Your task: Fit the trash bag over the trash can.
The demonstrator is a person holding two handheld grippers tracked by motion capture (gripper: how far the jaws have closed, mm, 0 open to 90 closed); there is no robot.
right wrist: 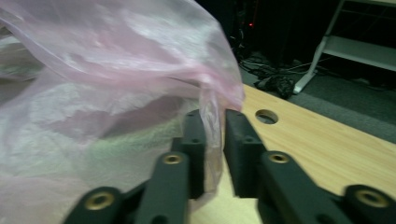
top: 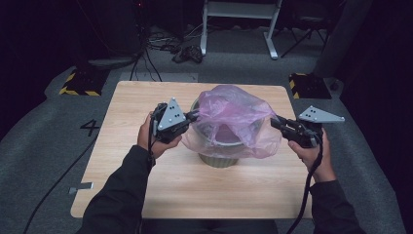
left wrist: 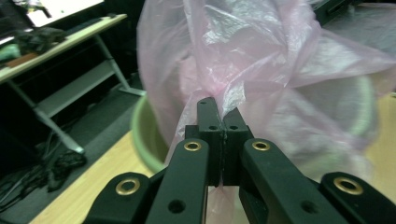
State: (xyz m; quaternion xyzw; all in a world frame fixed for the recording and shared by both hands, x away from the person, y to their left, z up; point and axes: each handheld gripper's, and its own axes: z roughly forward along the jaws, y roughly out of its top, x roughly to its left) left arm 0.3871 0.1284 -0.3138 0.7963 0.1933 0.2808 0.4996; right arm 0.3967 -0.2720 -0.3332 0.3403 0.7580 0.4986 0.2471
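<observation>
Dark room; pink bag [top: 234, 117] veils most of green bin [top: 217, 159].

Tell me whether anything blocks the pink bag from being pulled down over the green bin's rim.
Nothing visible does. The pink bag already drapes over the green bin, pinched by the left gripper; the right gripper has film between its jaws.

Green bin [top: 219, 158] mostly under bag [top: 234, 117]

Overhead light falls on counter [top: 146, 161], room beyond counter dark. Soft shadow under bin. Both gripper views soft: pink bag [left wrist: 261, 60] blurred, glossy glare patches; bag [right wrist: 93, 70] smeared close to lens.
</observation>
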